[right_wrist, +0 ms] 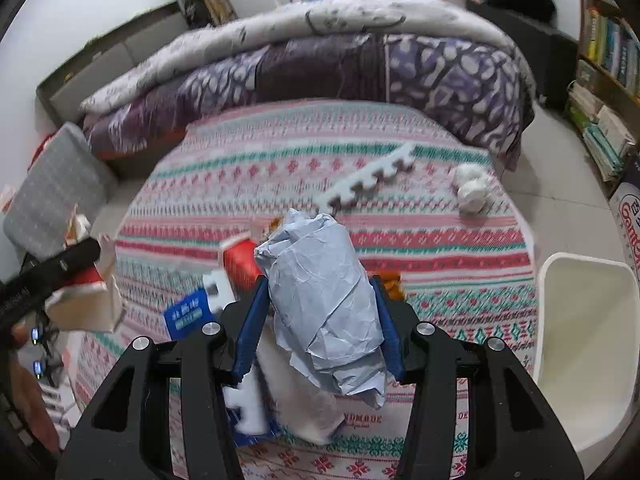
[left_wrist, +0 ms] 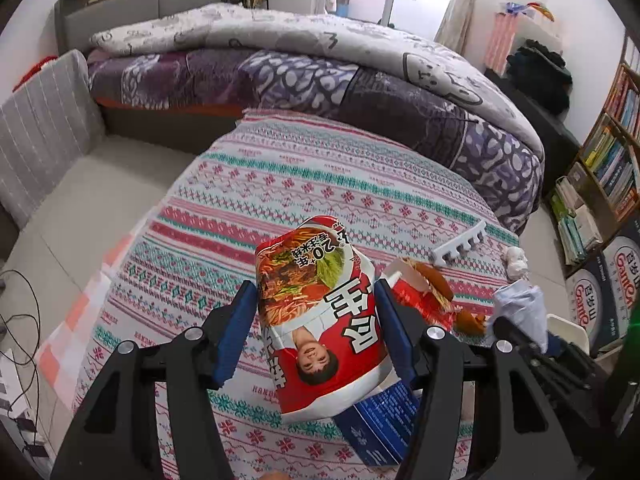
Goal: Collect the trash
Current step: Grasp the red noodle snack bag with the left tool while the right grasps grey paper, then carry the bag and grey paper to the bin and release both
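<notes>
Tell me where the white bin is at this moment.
In the right wrist view, the white bin stands at the right edge, beside the striped tablecloth, to the right of the right claw, which holds the blue paper.

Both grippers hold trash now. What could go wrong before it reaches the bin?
1. The noodle cup is crushed and tilted in the left gripper; it may slip out.
2. The blue paper is a loose wad in the right gripper; part hangs below and may snag or drop beside the bin.
3. The left gripper, loaded, is close beside the right one, so the two may collide.
</notes>
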Action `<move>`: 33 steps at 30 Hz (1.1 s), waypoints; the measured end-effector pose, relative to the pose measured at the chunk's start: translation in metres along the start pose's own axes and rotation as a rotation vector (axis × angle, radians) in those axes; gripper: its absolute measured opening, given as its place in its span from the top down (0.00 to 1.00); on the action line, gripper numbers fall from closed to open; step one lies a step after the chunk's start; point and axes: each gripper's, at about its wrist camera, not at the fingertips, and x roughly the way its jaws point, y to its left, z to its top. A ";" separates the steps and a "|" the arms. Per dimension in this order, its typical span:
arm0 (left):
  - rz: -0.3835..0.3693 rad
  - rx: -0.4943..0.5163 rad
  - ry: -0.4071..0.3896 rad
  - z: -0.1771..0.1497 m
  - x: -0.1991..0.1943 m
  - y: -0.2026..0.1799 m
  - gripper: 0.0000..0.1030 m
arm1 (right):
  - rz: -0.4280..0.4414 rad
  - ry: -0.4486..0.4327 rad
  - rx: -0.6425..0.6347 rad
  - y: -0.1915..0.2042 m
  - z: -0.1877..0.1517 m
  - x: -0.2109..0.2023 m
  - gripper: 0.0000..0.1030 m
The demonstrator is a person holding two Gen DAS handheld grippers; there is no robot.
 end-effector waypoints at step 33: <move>-0.050 0.110 -0.094 0.000 -0.008 -0.082 0.42 | -0.120 -0.202 0.030 -0.039 0.011 -0.057 0.53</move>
